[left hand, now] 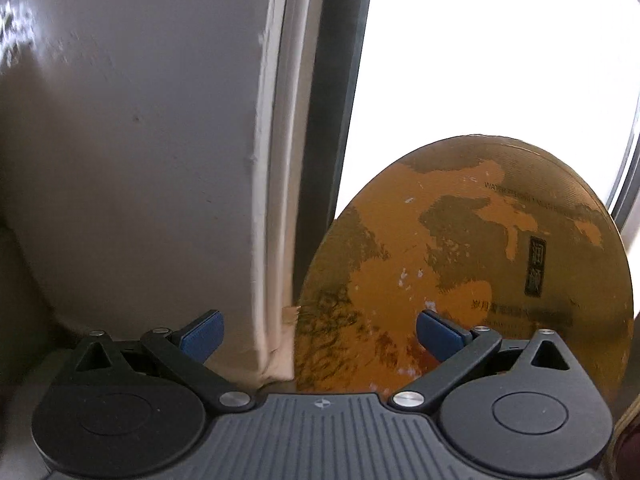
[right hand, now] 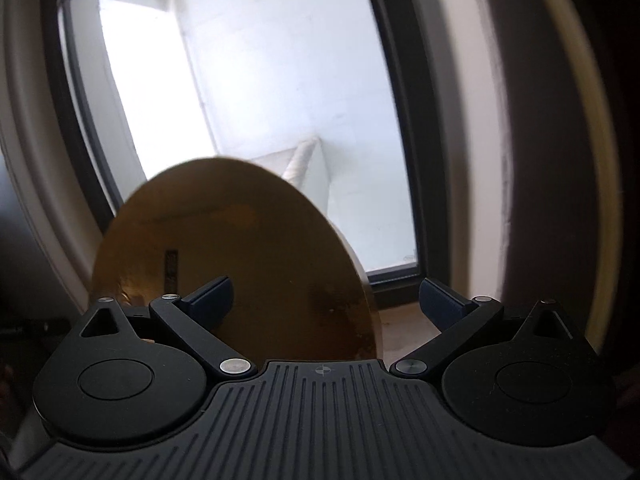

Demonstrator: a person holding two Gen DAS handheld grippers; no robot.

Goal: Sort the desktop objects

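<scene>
A round golden disc [left hand: 472,264] with worn dark patches and printed lettering stands upright in front of a window; the right wrist view shows the disc [right hand: 256,256] too, darker and blurred. My left gripper [left hand: 320,334] is open, its blue pads wide apart, with the disc's lower left edge showing behind the gap and behind the right pad. My right gripper [right hand: 326,300] is also open, jaws spread wide; the disc stands behind its left finger [right hand: 212,296]. Nothing sits between either pair of pads. How far the disc is from either gripper I cannot tell.
A pale wall [left hand: 132,152] fills the left of the left wrist view, meeting a dark window frame [left hand: 336,120]. In the right wrist view the window [right hand: 260,100] has a dark frame [right hand: 404,168], a beige sill [right hand: 408,320] below and a wall [right hand: 480,160] at right.
</scene>
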